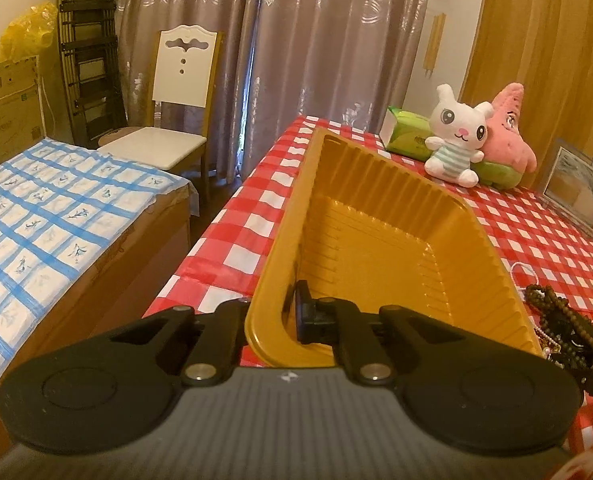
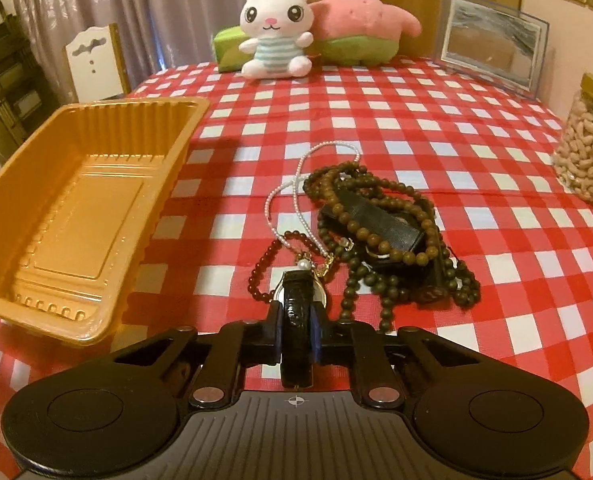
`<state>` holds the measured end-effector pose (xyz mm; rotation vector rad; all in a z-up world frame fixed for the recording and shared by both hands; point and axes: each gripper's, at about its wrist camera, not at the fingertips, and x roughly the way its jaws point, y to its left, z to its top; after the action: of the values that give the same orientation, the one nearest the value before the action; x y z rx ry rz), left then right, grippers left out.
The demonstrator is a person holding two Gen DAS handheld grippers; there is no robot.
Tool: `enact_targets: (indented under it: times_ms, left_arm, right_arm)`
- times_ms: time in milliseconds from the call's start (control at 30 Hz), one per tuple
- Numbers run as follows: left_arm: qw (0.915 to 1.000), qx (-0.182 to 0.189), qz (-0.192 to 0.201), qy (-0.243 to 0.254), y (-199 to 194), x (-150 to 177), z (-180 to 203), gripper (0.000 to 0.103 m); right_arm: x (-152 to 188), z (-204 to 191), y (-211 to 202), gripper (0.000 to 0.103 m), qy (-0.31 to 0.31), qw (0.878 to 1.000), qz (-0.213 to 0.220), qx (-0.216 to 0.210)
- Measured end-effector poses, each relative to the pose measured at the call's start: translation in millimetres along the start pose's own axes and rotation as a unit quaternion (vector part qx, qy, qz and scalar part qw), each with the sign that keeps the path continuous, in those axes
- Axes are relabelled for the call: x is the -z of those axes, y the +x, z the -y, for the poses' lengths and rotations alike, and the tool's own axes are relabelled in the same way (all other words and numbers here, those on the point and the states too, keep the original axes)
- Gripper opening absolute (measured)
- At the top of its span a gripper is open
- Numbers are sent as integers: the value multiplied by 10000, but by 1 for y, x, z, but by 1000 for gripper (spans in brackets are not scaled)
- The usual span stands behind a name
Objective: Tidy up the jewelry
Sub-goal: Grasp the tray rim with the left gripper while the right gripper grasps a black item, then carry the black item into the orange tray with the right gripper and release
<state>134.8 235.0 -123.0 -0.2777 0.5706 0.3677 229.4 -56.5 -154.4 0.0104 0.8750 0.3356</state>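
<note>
A gold plastic tray (image 1: 376, 240) stands tilted on the red checked table; it shows empty at the left in the right wrist view (image 2: 76, 200). My left gripper (image 1: 274, 316) is shut on the tray's near rim. My right gripper (image 2: 296, 320) is shut on a black-strapped wristwatch (image 2: 296, 328), at the near edge of a jewelry pile. The pile holds brown bead strings (image 2: 396, 240), a white bead necklace (image 2: 296, 184) and a dark red bead bracelet (image 2: 264, 268). Part of the pile shows at the right edge of the left wrist view (image 1: 564, 320).
A white bunny plush (image 2: 274, 32), a pink star plush (image 2: 356, 16) and a green tissue pack (image 2: 226, 50) stand at the table's far edge. A picture frame (image 2: 492, 44) leans at the back right. A jar of cashews (image 2: 588, 152) stands at the right. A chair (image 1: 176, 112) and a blue-checked surface (image 1: 48, 220) lie left of the table.
</note>
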Motion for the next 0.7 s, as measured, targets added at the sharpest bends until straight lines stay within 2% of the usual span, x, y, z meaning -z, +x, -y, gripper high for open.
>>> enact_targets:
  times_ms: [400, 700]
  left_arm:
    - [9998, 136, -28, 114, 2, -7, -2, 6]
    - [9986, 443, -82, 275, 2, -13, 3, 4]
  right_arm:
    - [-21, -5, -23, 13, 150, 9987, 358, -323]
    - [-46, -37, -43, 13, -21, 9920, 800, -973]
